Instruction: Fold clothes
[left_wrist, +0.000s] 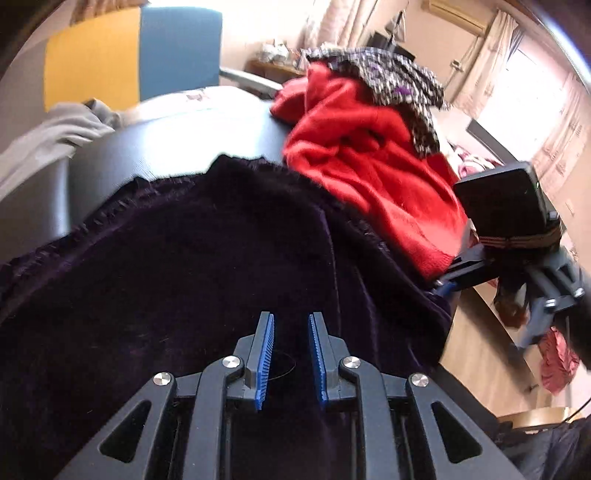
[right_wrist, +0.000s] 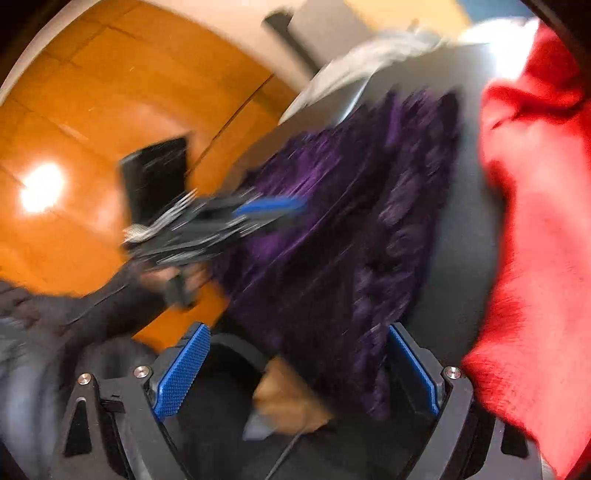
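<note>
- Left gripper (left_wrist: 291, 356) sitting bottom centre of the left wrist view, jaws parted with a clear gap, blue ribbed pads (left_wrist: 265, 360) not pinching anything, just hovering over dark fabric.
- Filling most of the lower half of that view: dark purple garment (left_wrist: 192, 266), fuzzy knit, lying spread on the black table (left_wrist: 110, 177), ruffled trim running along its upper left edge.
- Piling up just past it, centre right of the frame: red sweater (left_wrist: 362, 162), bunched, touching the purple one's far edge.
- Sitting on top of the red pile, upper centre: black-and-white patterned cloth (left_wrist: 399, 77) with purple bits.
- Draping over the table edge at far left: grey garment (left_wrist: 55, 136).
- Poking in at the right edge: right gripper (left_wrist: 448, 280), seen from the side at the table edge beside the purple garment; can't tell its jaw state from here.
- Over in the right wrist view, all very motion-blurred: right gripper (right_wrist: 299, 373) at the bottom, jaws spread wide, nothing between the pads except the purple garment (right_wrist: 332, 236) lying beyond them.
- Smearing across centre left of that frame: left gripper (right_wrist: 258, 210), at the purple garment's edge.
- Taking up the whole right side: red sweater (right_wrist: 535, 221).
- Glowing upper left: orange wood floor (right_wrist: 92, 110).
</note>
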